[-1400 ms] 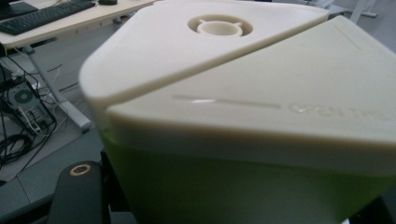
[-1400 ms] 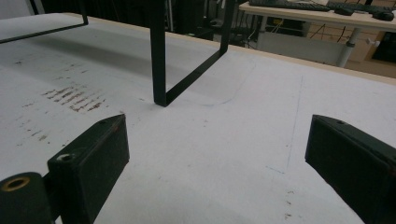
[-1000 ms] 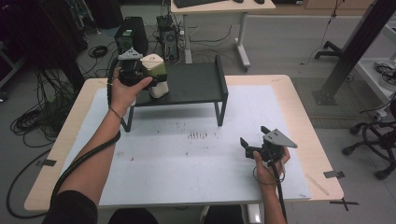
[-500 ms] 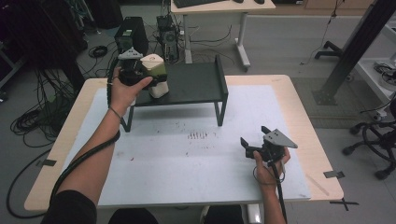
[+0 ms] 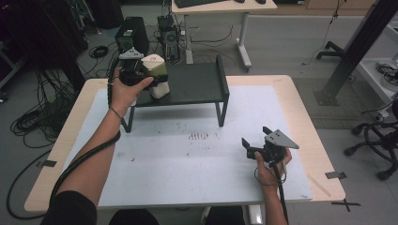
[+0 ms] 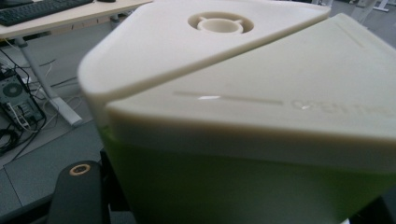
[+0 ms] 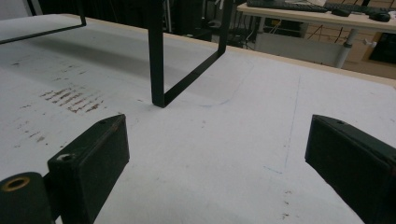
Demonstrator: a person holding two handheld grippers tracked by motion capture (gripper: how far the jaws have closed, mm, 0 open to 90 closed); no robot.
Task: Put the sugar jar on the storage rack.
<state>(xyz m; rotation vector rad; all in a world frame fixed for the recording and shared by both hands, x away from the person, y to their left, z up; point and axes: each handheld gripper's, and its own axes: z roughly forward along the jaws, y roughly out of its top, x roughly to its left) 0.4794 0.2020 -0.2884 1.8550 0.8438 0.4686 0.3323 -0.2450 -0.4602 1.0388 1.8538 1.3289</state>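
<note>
Your left gripper (image 5: pixel 141 75) is clamped on the cream-lidded green plastic container (image 5: pixel 157 75), which sits at the left end of the black metal shelf (image 5: pixel 197 84). Your right gripper (image 5: pixel 263 145) rests with jaws apart over the white table (image 5: pixel 187 164). Let go too near that edge and the container could tip off.

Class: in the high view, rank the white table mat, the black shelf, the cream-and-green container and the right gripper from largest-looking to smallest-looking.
1. White table mat
2. Black shelf
3 and 4. Cream-and-green container and right gripper: they look about alike, and the left gripper and its hand hide part of the container, so I will not rank them.
</note>
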